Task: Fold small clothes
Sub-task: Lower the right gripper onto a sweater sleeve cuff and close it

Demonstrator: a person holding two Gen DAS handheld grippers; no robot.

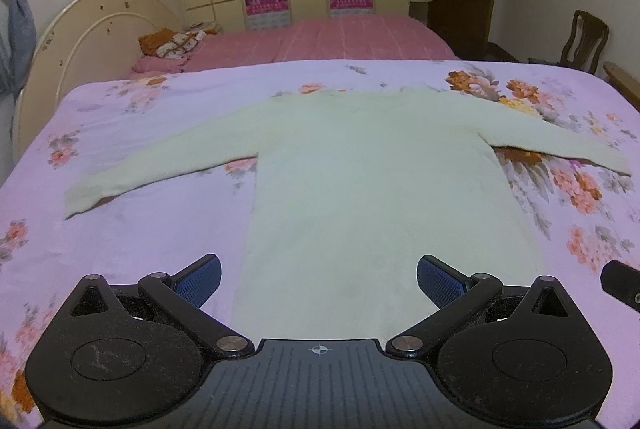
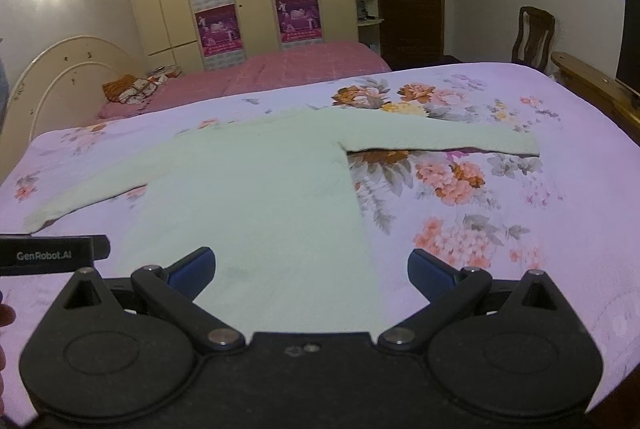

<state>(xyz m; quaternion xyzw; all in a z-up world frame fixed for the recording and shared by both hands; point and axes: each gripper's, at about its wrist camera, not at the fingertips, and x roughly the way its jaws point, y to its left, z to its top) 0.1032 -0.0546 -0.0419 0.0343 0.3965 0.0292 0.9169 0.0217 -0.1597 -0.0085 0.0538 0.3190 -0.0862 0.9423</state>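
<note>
On the bed: floral sheet — pale sweater spread flat
Writing: "GenRobot.AI"
Left gripper: wide, empty
Right gripper: wide, empty

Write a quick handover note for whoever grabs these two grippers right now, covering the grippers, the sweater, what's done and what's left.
Left gripper: open, empty, poised over the hem end of the pale cream long-sleeved knit sweater.
Right gripper: open, empty, near the same hem, towards the sweater's right edge.
Sweater: lying flat on the lilac floral bedspread, neckline away from the grippers, both sleeves spread out to the sides.
Done: garment laid out; no fold is visible.
Left: all the folding, probably sleeves inward first, then the body.
</note>
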